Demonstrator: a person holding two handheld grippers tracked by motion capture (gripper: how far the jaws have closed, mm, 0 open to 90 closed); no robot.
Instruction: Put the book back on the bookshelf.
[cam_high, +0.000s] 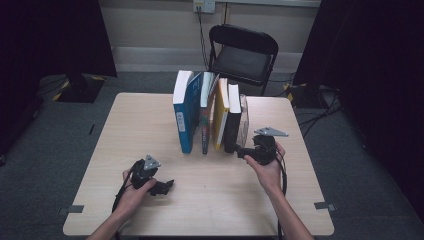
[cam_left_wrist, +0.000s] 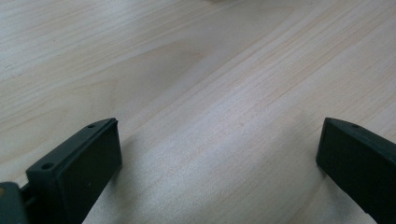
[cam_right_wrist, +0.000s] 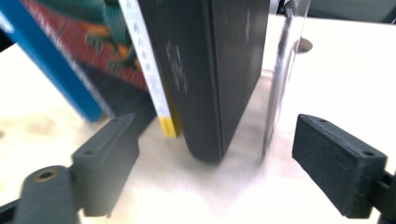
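Observation:
A row of books stands upright at the table's middle back. It runs from a blue book on the left, past a yellow one, to a black book, with a clear plastic bookend on the right. My right gripper is at the near foot of the black book. In the right gripper view the black book and the bookend stand just ahead of the right gripper, whose jaws are open and touch neither. My left gripper rests low on the table, its jaws open over bare wood.
A black folding chair stands behind the table. Cables lie on the grey floor at the right. Dark curtains hang on both sides. Bare wood surrounds the books to the left, right and front.

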